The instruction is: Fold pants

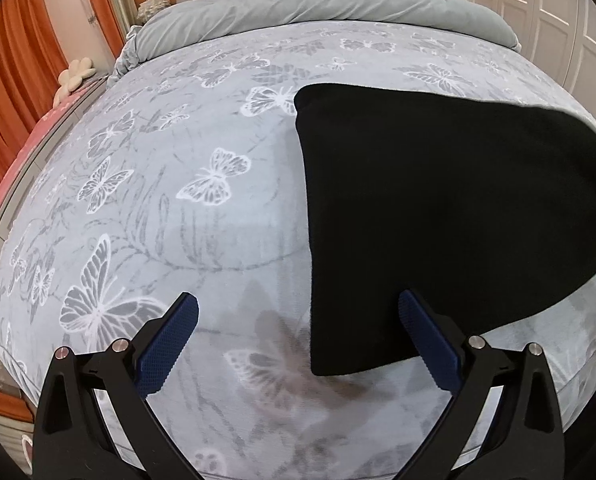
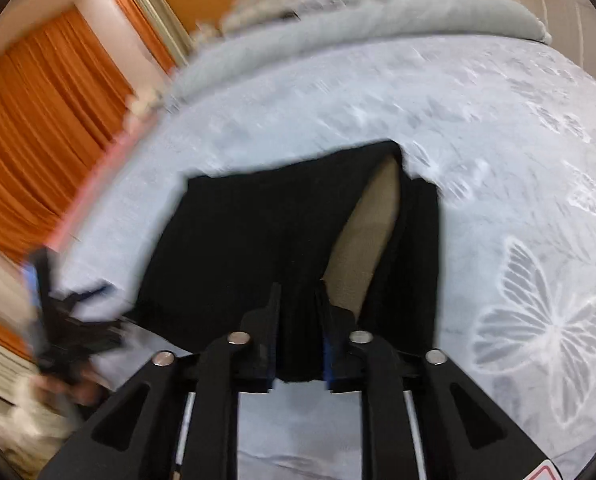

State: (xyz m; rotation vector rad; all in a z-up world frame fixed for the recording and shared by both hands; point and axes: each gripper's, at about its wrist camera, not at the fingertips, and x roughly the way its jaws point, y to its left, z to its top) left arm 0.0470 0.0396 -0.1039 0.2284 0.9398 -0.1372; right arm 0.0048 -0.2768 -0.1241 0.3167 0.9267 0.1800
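Clearly the right hand-held gripper [image 2: 298,312] has its jaws pinched on a bunched fold at the near edge of the black pants [image 2: 266,240], which lie on the butterfly-print bed [image 2: 517,168]. The left hand-held gripper [image 1: 298,320] hangs spread wide, empty, by the pants' lower left corner. Risk: the thin pinch could slip, or drag only the top layer and skew the fold. Folded, the pants run from lower centre toward the upper right, tan lining showing.
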